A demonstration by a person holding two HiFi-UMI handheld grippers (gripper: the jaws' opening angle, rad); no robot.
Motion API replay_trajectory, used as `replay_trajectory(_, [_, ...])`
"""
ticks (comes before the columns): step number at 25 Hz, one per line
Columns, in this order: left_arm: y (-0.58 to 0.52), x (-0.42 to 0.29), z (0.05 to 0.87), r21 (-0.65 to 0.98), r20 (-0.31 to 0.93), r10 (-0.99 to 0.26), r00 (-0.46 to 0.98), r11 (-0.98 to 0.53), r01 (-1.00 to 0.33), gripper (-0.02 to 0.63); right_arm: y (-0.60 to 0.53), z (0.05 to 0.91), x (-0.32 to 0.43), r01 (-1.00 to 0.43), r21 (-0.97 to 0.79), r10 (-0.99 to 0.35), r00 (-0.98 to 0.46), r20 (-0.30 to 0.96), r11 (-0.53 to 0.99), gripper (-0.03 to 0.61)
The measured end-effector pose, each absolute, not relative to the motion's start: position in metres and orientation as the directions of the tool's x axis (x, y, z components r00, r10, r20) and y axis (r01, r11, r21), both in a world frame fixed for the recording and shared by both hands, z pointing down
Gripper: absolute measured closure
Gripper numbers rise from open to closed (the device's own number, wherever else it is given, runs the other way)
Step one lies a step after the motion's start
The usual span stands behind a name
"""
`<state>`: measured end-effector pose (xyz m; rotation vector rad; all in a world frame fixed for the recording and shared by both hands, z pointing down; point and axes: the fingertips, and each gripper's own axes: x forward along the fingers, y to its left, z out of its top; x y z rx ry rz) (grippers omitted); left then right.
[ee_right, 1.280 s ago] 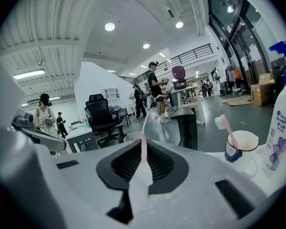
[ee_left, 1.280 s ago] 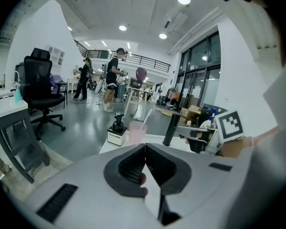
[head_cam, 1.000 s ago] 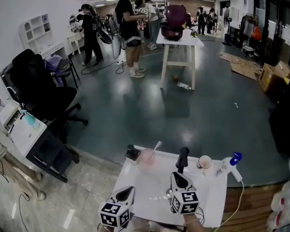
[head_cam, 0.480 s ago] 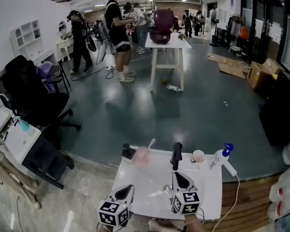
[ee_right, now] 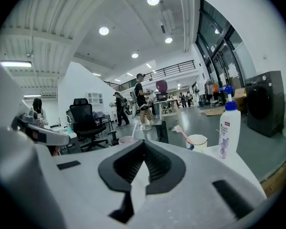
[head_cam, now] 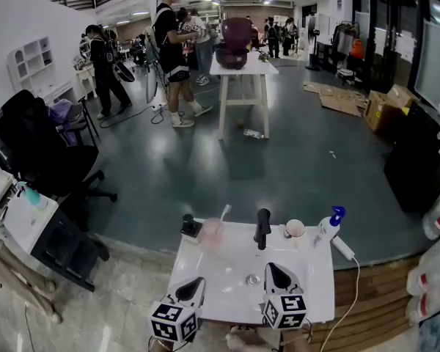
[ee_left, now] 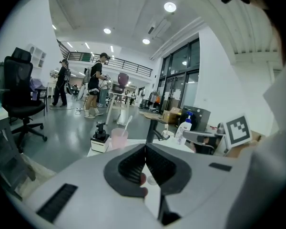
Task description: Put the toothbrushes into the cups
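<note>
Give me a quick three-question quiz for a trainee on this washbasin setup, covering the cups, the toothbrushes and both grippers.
1. True or false: the translucent pink plastic cup has a white toothbrush standing in it.
2. In the head view, what stands just right of the round white cup?
A. a white pump bottle with a blue top
B. a green kettle
C. a folded red towel
3. Fill in the blank: the jaws of the left gripper and of the right gripper are both ____ (open or shut).

Key: 1 true; 2 A; 3 shut.
</note>
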<state>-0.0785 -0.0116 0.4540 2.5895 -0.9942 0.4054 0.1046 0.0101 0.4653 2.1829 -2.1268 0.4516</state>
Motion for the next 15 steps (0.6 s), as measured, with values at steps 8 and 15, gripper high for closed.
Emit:
replay_trajectory(8, [0.007,-0.081,0.438,0.205,0.335,-0.586,0.738,-0.719,-0.664,0.609,0.044,0.448,0.102,-0.99,-0.116,-0.973,0.057,0.222,-0.085,0.577])
replay_trajectory(15, [0.029,-0.084,0.423,0.192,0.31,-0.582,0.752,-0.736,-0.649,0.607,0.072,0.43,0.096,-0.99,-0.1,-0.979,0.076,0.187,-0.096,0.577])
